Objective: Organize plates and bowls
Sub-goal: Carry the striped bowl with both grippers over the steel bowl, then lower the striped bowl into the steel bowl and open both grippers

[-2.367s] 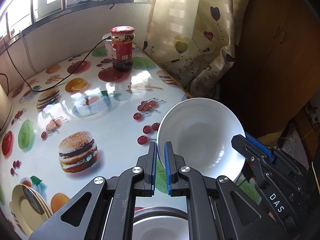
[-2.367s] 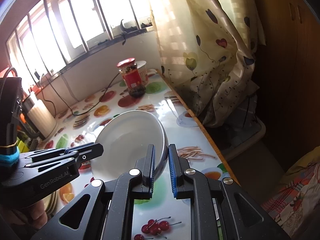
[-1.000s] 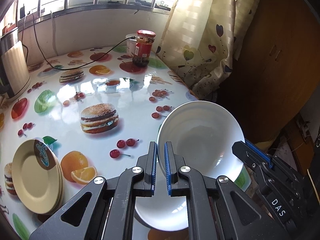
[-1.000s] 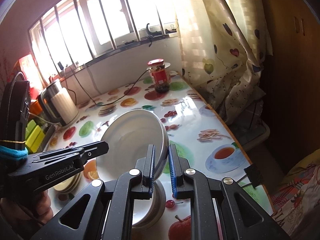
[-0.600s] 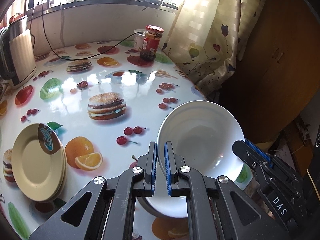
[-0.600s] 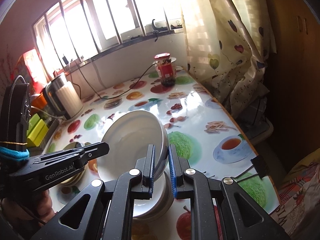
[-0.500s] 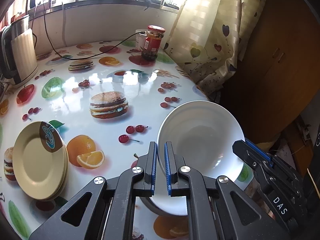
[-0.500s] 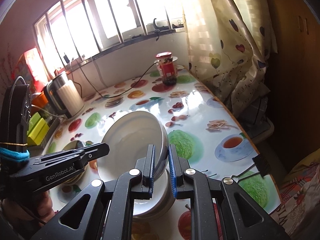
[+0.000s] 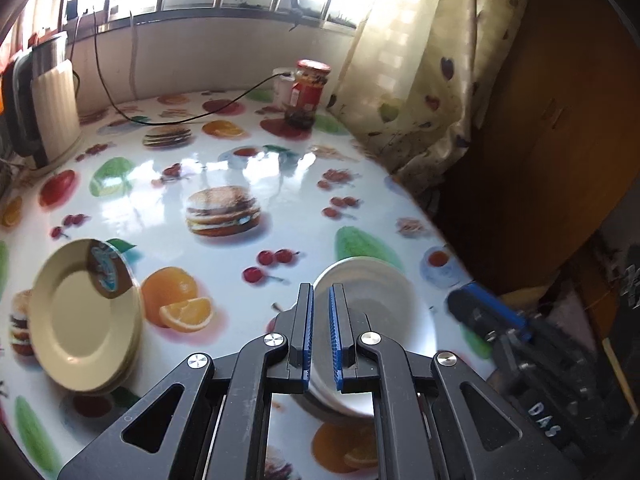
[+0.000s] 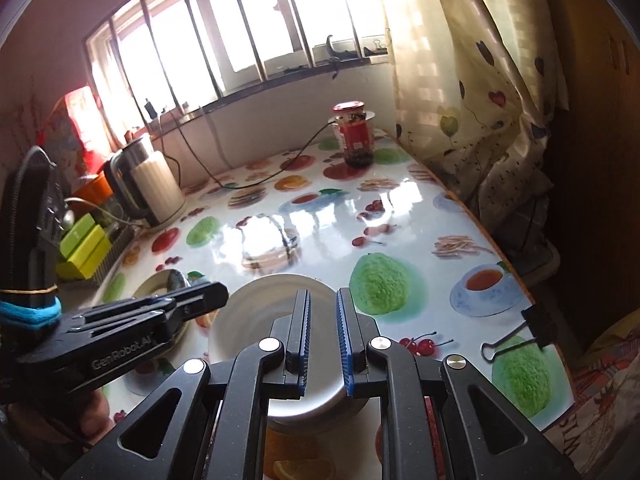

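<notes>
A white bowl [image 9: 372, 300] [image 10: 260, 312] lies level on top of a stack of bowls [image 10: 312, 416] near the table's right edge. My left gripper [image 9: 320, 292] is shut on the bowl's left rim, which shows white between its blue pads. From the other side my right gripper [image 10: 323, 294] is shut on the right rim. Each gripper shows in the other's view: the left gripper [image 10: 216, 292] at the bowl's left, the right gripper [image 9: 460, 304] at its right. A stack of cream plates [image 9: 80, 312] [image 10: 156, 284] lies to the left, partly hidden in the right wrist view.
A kettle [image 10: 152, 184] and green boxes [image 10: 84, 244] stand at the far left. A red-lidded jar [image 9: 308, 92] stands at the back, with a black cable [image 9: 180, 122] beside it. The curtain [image 10: 480, 100] hangs along the table's right edge, where a binder clip [image 10: 520, 332] sits.
The white bowl was held tilted up above the stack; now it has come down and lies level on the stack. Both grippers sank slightly with it and kept their grip.
</notes>
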{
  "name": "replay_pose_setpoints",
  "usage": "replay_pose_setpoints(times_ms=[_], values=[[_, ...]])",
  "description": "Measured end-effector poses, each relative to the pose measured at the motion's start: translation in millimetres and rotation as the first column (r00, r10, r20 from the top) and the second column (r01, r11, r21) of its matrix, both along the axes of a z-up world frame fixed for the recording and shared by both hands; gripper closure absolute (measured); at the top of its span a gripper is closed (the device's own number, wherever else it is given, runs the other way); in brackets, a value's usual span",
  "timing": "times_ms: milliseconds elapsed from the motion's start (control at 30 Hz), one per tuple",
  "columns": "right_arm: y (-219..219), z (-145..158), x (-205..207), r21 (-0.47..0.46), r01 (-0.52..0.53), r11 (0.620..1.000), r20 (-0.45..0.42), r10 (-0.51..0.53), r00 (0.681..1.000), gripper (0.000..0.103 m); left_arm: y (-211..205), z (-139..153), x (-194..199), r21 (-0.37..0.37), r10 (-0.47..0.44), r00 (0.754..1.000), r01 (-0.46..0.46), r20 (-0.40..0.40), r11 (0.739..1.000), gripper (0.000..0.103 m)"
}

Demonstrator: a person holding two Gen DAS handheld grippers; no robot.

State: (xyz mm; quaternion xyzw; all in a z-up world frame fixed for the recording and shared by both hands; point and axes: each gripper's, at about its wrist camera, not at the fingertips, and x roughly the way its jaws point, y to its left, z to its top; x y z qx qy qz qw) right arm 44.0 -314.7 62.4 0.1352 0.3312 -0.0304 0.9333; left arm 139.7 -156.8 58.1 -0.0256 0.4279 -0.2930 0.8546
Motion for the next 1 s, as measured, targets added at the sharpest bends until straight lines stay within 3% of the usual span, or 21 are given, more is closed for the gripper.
replay_pose_setpoints(times_ms=[400, 600, 1000], values=[[-23, -15, 1, 0.047, 0.063, 0.997, -0.032, -0.062, 0.998, 0.089, 0, -7, 5, 0.002, -0.011, 1.0, 0.011, -0.021, 1.0, 0.095], [-26, -27, 5, 0.089, 0.05, 0.995, -0.057, -0.045, 0.997, 0.089, 6, -22, 8, -0.009, -0.006, 0.997, 0.006, -0.076, 1.0, 0.095], [-24, -39, 10, 0.134, 0.014, 0.991, -0.081, -0.003, 0.997, 0.089, 5, -28, 6, -0.006, -0.002, 0.996, 0.001, -0.091, 1.0, 0.095]])
